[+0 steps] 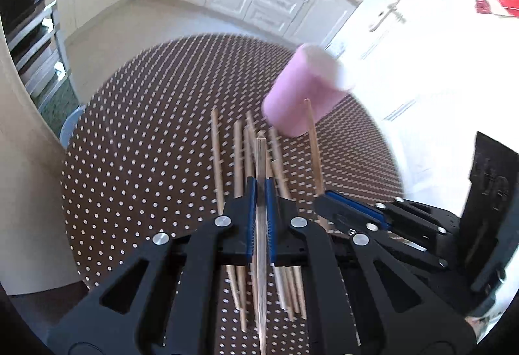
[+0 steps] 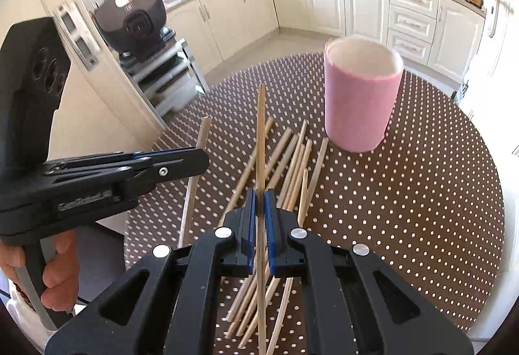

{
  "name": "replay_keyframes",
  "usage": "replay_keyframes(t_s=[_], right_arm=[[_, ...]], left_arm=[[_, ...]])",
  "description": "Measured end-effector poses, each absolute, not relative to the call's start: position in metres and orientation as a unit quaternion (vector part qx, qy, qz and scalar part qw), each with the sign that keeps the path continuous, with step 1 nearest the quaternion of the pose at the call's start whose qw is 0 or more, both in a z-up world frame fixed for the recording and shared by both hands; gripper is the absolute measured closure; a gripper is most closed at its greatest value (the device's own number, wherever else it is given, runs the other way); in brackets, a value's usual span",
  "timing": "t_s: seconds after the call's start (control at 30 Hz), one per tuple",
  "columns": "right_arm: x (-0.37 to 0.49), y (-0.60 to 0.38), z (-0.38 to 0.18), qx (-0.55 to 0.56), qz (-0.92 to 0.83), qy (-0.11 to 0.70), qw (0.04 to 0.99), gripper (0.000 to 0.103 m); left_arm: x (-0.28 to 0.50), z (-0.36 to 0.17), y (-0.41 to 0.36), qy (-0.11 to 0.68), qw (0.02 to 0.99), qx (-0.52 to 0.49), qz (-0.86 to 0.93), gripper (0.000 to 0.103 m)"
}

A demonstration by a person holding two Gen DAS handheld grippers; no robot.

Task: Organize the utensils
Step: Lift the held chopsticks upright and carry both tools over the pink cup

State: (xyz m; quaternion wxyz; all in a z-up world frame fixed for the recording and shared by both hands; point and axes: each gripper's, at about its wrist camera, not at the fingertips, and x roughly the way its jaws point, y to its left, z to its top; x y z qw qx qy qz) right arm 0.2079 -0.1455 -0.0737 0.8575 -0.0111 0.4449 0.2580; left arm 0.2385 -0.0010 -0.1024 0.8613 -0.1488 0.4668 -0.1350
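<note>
Chopsticks [image 1: 246, 153] lie loose on my dotted table [image 1: 146, 144]. Left view: left tool [image 1: 260, 192] pinches one, pink cup [image 1: 301, 92] at one o'clock. Right view: right tool [image 2: 260, 202] clamps another chopstick [image 2: 260, 134], and only here the cup's open mouth shows.

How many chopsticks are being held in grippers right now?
2: one chopstick clamped in the left gripper, another chopstick clamped in the right gripper; the rest lie on the table.

**Both grippers clamp chopsticks, left wrist view**

Left gripper [image 1: 260, 189] pinches one chopstick [image 1: 261, 160] above loose chopsticks [image 1: 238, 160] on the dotted table [image 1: 136, 166]. Right gripper [image 1: 321, 197] grips another chopstick [image 1: 313, 144] beside the pink cup [image 1: 301, 92].
</note>
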Motion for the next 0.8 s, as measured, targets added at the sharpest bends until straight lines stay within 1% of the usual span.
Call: replay_keyframes(t_s=[0.47,0.67,0.8], right_arm=[[0.172,-0.161,-0.003,0.004,0.255,0.337,0.906,0.099],[0.17,-0.175,0.023,0.015,0.224,0.263,0.938,0.099],[0.18,-0.18,0.036,0.02,0.187,0.209,0.96,0.099]], left_arm=[[0.19,-0.009,-0.027,0.329,0.919,-0.103,-0.193,0.097],[0.191,0.024,-0.029,0.267,0.941,-0.095,-0.187,0.097],[0.201,0.046,-0.032,0.21,0.96,-0.096,-0.16,0.097]])
